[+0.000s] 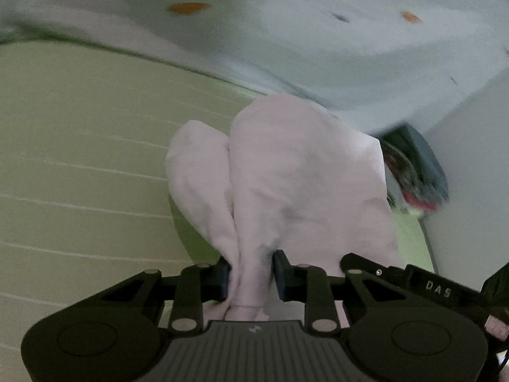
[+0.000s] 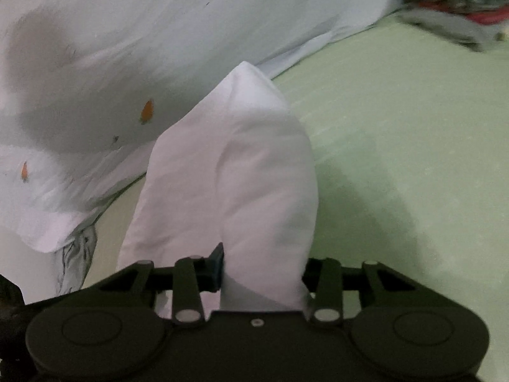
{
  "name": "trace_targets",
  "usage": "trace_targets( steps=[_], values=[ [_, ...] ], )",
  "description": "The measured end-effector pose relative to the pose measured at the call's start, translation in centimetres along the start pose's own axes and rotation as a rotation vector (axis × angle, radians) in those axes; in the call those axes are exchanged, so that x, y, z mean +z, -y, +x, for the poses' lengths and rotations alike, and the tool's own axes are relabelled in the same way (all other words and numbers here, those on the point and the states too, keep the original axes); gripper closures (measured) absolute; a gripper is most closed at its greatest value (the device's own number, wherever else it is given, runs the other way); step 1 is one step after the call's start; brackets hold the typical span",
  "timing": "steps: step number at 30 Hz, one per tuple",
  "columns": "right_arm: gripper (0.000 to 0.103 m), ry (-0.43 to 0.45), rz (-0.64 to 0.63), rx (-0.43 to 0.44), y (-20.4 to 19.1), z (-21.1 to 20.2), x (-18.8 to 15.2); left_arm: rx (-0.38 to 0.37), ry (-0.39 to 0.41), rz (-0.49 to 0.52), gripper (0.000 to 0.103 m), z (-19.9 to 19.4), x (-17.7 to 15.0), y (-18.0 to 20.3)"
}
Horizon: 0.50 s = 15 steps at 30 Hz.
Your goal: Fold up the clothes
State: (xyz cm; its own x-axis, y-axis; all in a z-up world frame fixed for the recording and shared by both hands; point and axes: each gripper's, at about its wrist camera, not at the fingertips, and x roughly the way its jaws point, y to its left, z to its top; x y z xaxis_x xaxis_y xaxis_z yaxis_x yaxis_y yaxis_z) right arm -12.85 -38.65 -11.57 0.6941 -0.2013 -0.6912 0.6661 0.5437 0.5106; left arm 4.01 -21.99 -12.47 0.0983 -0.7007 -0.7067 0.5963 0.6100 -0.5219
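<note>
Fingers (image 1: 222, 278) of left gripper (image 1: 251, 275) clamped on white garment (image 1: 286, 172), bunched straight ahead. Right gripper (image 2: 261, 270) pinching same cloth, far finger hidden. Pale patterned sheet (image 2: 133, 41) beyond; green mat (image 2: 397, 146) beneath; blurry, possibly clothes pile (image 2: 458, 6) far right.

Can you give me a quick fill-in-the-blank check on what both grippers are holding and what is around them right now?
1. The left gripper is shut on a bunch of ____ cloth.
2. The right gripper is ____ on the white cloth too.
3. The surface under the cloth is pale ____.
4. The pale blue sheet behind the cloth carries small ____ spots.

Missing words: white; shut; green; orange
</note>
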Motion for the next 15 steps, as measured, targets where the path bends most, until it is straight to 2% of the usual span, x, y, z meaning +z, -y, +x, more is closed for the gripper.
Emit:
trace_targets(
  steps=[2,6,9,12,15],
  values=[
    [0.062,0.023,0.015,-0.004,2.0,-2.0,-0.1,-0.016,0.005,0.046,0.075,0.4,-0.9,2.2],
    [0.062,0.044,0.001,0.020,6.7,-4.9,0.7,-0.020,0.030,0.026,0.075,1.6,-3.6,6.5],
    [0.062,0.047,-0.032,0.041,10.5,-6.7,1.8,0.014,0.064,0.026,0.075,3.2,-5.9,10.9],
    [0.062,0.015,-0.095,0.050,14.4,-8.9,4.4,0.026,0.086,-0.056,0.075,5.0,-8.3,15.2],
    [0.062,0.002,-0.179,0.055,17.7,-11.4,7.1,0.001,0.108,-0.109,0.075,6.6,-10.2,19.4]
  ],
)
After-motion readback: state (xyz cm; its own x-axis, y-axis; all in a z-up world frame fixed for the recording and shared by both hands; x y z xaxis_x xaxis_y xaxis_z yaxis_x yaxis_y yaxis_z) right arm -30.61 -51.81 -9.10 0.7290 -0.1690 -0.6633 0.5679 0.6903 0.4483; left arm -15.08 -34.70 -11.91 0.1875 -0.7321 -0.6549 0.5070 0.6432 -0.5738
